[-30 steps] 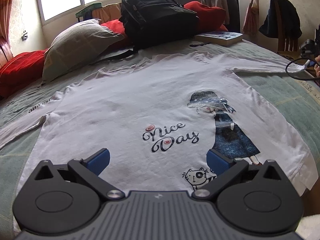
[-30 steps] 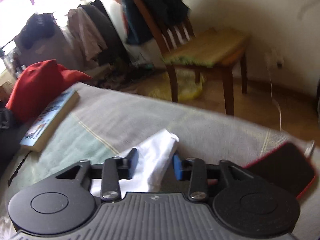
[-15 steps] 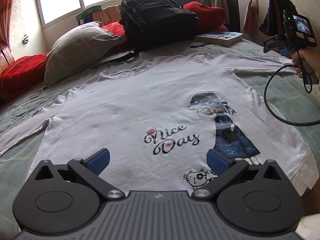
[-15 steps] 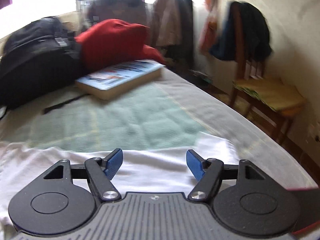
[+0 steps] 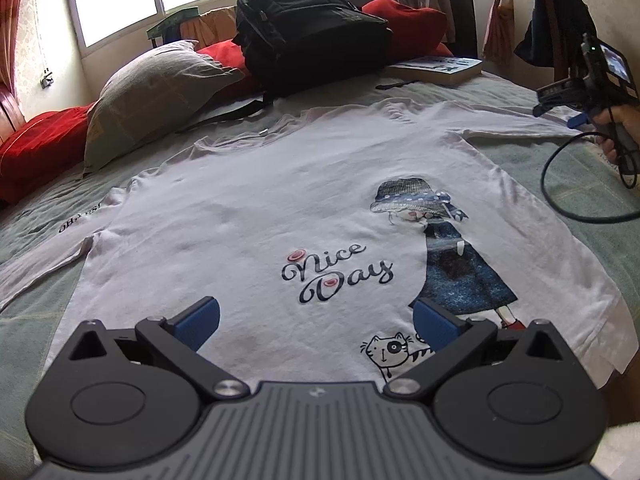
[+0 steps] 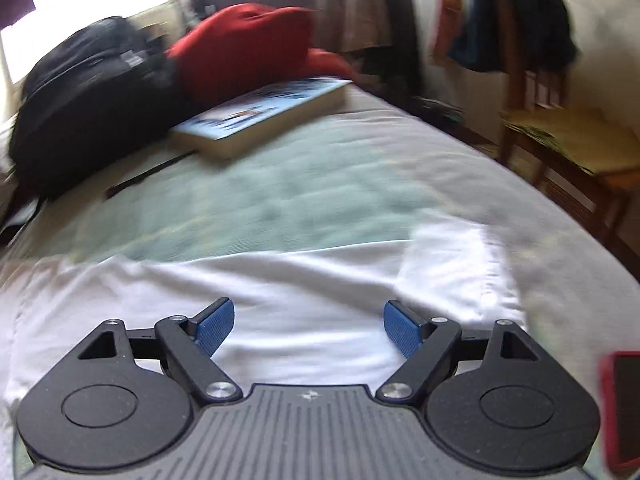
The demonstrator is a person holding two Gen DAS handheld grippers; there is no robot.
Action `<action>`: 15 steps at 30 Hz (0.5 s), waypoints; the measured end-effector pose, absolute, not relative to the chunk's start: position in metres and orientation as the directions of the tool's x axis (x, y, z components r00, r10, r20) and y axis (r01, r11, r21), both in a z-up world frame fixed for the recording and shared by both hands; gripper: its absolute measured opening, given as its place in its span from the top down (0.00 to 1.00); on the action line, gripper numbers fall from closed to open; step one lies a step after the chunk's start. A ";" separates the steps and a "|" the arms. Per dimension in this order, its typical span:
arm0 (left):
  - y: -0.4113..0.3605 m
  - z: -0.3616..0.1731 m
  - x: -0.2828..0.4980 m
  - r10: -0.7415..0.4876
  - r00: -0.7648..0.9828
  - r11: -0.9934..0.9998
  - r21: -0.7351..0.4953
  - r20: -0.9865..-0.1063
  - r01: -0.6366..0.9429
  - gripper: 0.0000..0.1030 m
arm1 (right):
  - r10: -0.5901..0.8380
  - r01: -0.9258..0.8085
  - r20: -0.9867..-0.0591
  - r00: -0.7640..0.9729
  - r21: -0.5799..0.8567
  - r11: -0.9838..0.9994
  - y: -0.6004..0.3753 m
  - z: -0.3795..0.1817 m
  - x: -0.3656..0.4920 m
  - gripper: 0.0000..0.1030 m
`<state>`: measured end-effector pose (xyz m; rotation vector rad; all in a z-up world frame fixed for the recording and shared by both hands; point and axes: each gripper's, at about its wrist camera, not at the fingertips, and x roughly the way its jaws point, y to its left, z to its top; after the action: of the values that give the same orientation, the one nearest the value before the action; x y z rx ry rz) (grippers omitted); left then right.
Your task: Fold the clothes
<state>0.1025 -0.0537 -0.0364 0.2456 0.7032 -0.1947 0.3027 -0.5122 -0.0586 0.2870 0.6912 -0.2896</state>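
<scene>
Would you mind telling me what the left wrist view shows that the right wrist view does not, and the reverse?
Only the left wrist view shows the shirt's printed front, the grey pillow, the left gripper, open over the hem, and the right gripper from outside, by the far sleeve.

Only the right wrist view shows the chair seat, a red-edged phone, and the right gripper's open jaws over the sleeve.

Both show the shirt, backpack, book and red cushion.
</scene>
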 end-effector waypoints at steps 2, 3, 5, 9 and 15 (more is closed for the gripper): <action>-0.056 -0.037 0.102 -0.105 0.746 0.950 0.155 -0.658 0.271 0.01 | -0.217 0.435 -0.667 0.712 0.177 0.883 -0.542 -0.056 0.289 0.17; -0.057 -0.037 0.101 -0.110 0.746 0.948 0.155 -0.657 0.277 0.01 | -0.244 0.474 -0.673 0.698 0.178 0.863 -0.555 -0.056 0.283 0.17; -0.057 -0.038 0.100 -0.112 0.745 0.947 0.157 -0.657 0.280 0.01 | -0.294 0.543 -0.676 0.675 0.187 0.818 -0.579 -0.055 0.271 0.17; -0.057 -0.038 0.100 -0.106 0.746 0.949 0.156 -0.658 0.273 0.01 | -0.357 0.631 -0.668 0.653 0.220 0.744 -0.603 -0.050 0.254 0.17; -0.059 -0.036 0.099 -0.103 0.750 0.947 0.166 -0.653 0.275 0.01 | -0.271 0.480 -0.658 0.702 0.158 0.863 -0.553 -0.050 0.275 0.14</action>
<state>0.0988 -0.0592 -0.0361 0.2602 0.6942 -0.2087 0.2754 -0.5534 -0.0499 0.3322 0.6722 -0.4265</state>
